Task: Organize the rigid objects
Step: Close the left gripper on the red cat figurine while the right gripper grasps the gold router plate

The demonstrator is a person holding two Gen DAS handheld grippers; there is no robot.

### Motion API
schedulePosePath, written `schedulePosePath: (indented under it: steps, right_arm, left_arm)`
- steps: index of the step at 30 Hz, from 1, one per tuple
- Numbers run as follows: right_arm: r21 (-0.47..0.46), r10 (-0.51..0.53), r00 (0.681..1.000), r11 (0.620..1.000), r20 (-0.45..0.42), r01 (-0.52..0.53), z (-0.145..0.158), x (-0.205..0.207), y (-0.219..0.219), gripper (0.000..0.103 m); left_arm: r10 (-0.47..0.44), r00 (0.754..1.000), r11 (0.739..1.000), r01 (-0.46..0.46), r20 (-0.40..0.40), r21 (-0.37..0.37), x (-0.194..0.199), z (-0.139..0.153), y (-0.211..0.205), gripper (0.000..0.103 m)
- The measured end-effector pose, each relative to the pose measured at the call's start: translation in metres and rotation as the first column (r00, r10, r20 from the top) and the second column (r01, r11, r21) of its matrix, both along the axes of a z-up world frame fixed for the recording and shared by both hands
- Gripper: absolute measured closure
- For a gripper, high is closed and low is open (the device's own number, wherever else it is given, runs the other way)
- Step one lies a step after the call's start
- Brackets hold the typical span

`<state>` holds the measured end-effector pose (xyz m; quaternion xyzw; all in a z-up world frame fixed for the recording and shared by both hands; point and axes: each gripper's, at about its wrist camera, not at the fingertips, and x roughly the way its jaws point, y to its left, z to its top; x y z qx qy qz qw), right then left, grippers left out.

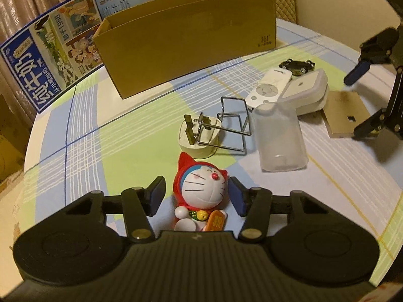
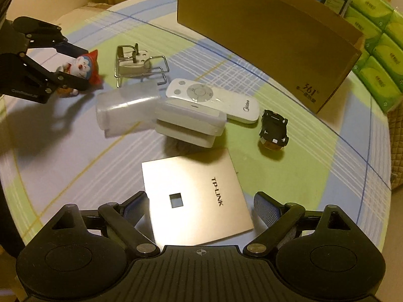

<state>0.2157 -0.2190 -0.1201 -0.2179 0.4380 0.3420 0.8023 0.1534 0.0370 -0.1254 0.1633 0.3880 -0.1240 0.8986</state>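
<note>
My left gripper (image 1: 197, 193) is open, its jaws on either side of a red-hooded Doraemon figure (image 1: 201, 193) lying on the tablecloth; the right pad touches it, the left is apart. My right gripper (image 2: 201, 206) is open around a flat TP-LINK panel (image 2: 196, 198) on the table, not touching. Beyond lie a white plug (image 1: 199, 136), a wire stand (image 1: 231, 123), a clear plastic case (image 1: 279, 141), a white remote (image 2: 214, 98), a white box (image 2: 191, 123) and a black toy car (image 2: 273, 130). An open cardboard box (image 1: 186, 37) stands at the back.
A checked cloth covers the round table (image 1: 88, 136). Milk cartons (image 1: 47, 58) stand behind the cardboard box at the left. Green tissue packs (image 2: 377, 47) are stacked at the right past the table edge. The right gripper also shows in the left wrist view (image 1: 357, 100).
</note>
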Motion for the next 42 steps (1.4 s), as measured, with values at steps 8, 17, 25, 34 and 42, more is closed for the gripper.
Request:
schedulePosePath:
  steps: [8,17,25,34,42]
  right_arm:
    - [0.038,0.004,0.997,0.999,-0.080,-0.001,-0.011,0.021,-0.001,0.014]
    - [0.114,-0.229,0.960,0.962,-0.160,0.248,-0.005,0.010,-0.009,0.015]
    - [0.129,-0.272,0.958,0.950,-0.093,0.283,-0.006,-0.008,-0.002,0.014]
    - [0.117,-0.274,0.961,0.954,-0.038,0.277,-0.011,-0.015,0.004,0.013]
    - [0.145,-0.335,0.942,0.930,-0.039,0.337,-0.008,-0.017,0.003,0.015]
  left_arm:
    - [0.011,1.000,1.000,-0.011,-0.015,-0.015,0.002,-0.004,0.001,0.052]
    - [0.018,1.000,1.000,-0.018,-0.006,0.003,0.002,-0.007,-0.002,0.052]
    - [0.033,0.999,0.999,-0.033,0.016,0.021,0.002,-0.006,-0.003,0.052]
    - [-0.014,1.000,0.995,0.012,0.024,0.103,-0.002,-0.012,-0.013,0.062]
    - [-0.007,0.999,0.996,0.002,0.049,0.092,-0.005,-0.006,-0.011,0.063]
